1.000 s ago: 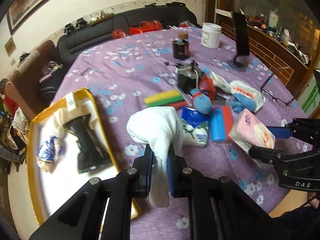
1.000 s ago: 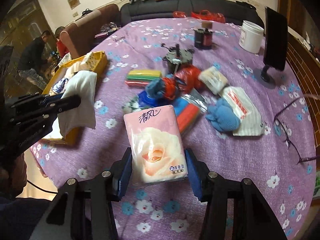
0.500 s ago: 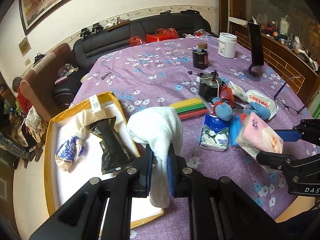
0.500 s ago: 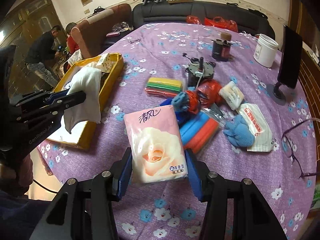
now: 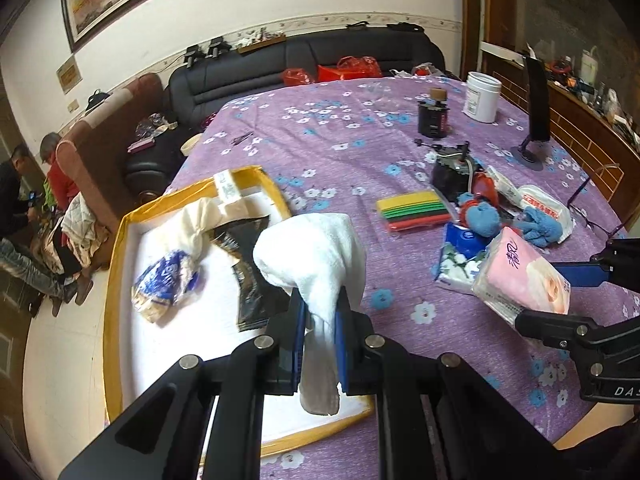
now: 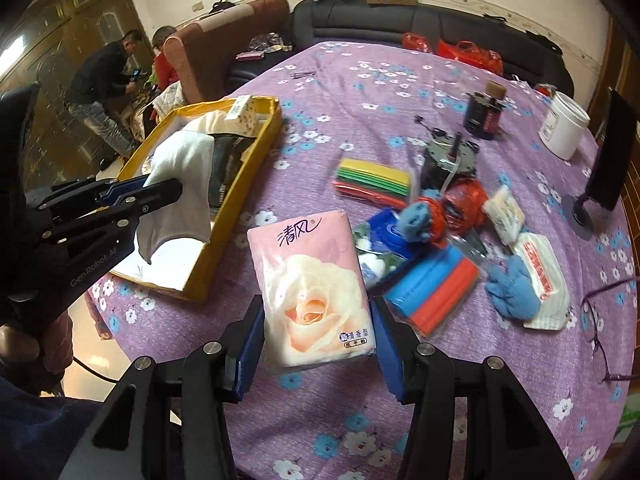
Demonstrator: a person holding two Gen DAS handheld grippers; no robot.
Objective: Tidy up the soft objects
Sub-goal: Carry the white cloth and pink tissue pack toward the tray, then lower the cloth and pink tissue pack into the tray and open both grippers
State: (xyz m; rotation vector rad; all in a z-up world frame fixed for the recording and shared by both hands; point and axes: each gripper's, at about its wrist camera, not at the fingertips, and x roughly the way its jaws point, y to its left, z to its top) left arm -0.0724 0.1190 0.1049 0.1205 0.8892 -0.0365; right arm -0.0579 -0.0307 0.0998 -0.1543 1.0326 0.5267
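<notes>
My left gripper is shut on a white towel, which hangs above the near right edge of the yellow-rimmed tray. The same towel shows in the right wrist view, held over the tray. My right gripper is shut on a pink tissue pack with a rose print, lifted above the purple cloth. That pack appears at the right of the left wrist view. In the tray lie a cream cloth, a black packet and a blue-white bag.
A pile on the purple tablecloth holds blue gloves, a blue and red roll, a coloured sponge stack, a white mask pack and a black motor. Glasses lie at right. Two people are beyond the table's left.
Both grippers have swung left across the table with their loads. The towel now hangs over the tray's edge instead of over the cloth, and the tissue pack has left the pile.
</notes>
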